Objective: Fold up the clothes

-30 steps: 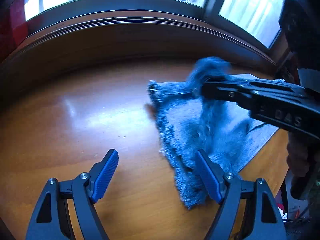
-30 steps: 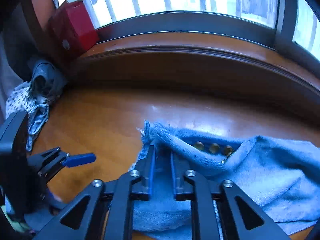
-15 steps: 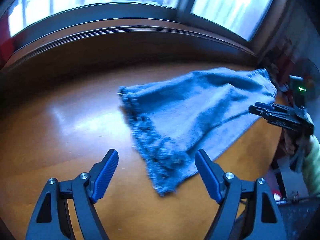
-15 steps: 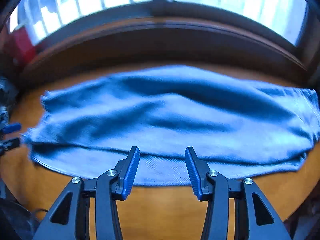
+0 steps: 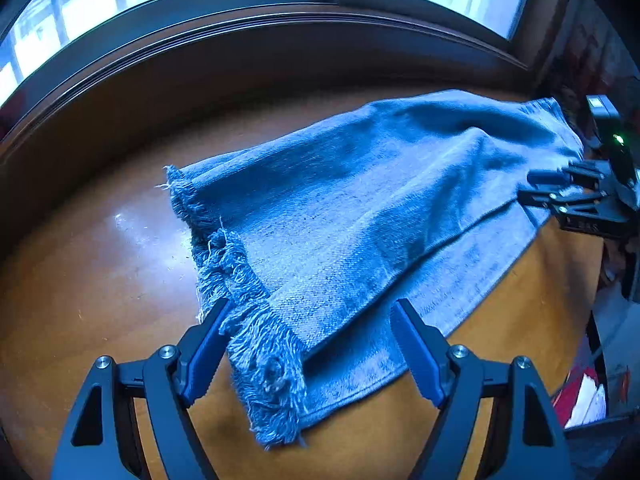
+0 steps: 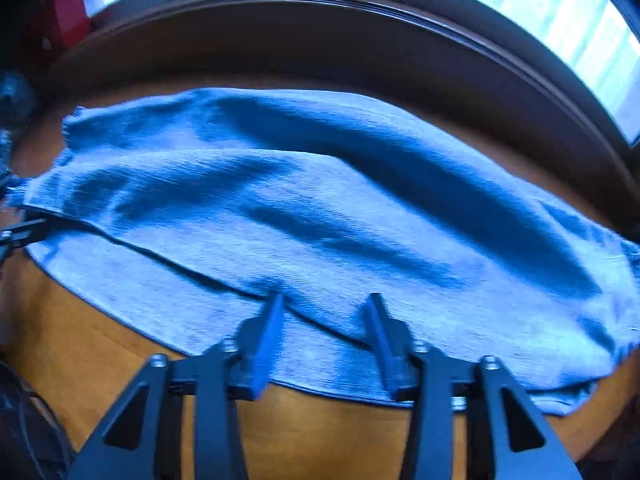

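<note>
We have the blue denim garment [image 5: 360,216] lying doubled lengthwise on the wooden table [image 5: 100,280], one layer set back from the other along the near edge; our left gripper [image 5: 308,344] gapes wide over the frayed end, holding nothing, and our right gripper [image 6: 324,320] stands spread over the long edge, also empty. The risk, we judge, is pinching only the top layer, so the layers slide apart on the glossy wood; the cloth is coarse, heavy and rumpled; its fringe is ragged and could snag.

Both wrist views look down, close, sharing the denim garment [image 5: 360,216] [image 6: 320,216].
</note>
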Demonstrator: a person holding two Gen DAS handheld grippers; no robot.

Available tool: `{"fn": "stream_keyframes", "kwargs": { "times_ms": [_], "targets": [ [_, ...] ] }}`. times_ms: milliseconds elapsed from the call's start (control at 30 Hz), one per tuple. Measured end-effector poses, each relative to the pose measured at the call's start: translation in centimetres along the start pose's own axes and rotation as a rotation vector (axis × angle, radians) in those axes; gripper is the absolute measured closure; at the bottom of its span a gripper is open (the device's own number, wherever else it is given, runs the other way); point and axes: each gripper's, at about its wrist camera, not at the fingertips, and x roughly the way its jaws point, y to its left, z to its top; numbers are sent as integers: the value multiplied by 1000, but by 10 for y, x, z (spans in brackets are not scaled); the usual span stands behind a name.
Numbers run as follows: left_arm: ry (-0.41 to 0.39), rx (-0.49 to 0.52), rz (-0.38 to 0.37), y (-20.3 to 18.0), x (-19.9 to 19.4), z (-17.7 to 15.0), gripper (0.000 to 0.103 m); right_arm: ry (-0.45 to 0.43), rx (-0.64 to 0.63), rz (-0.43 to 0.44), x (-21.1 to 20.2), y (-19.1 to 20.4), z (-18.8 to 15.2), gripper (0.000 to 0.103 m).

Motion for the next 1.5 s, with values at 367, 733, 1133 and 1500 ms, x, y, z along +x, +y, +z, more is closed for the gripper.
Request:
{"fn": "stream_keyframes", "kwargs": {
  "times_ms": [367, 733, 1133, 1500],
  "targets": [
    [-72, -76, 17, 9, -24, 6, 58, -149, 29, 56, -65, 2, 4, 96],
    [-44, -86, 19, 41, -33, 14, 58, -9, -66, -79, -34, 43, -1, 84],
    [-103, 120, -55, 60, -16, 67, 39, -175, -203, 249, -33, 214, 47, 61],
    [-45, 266, -174, 58, 21, 68, 43, -133, -194, 239, 5, 257, 61, 61]
  ]
}}
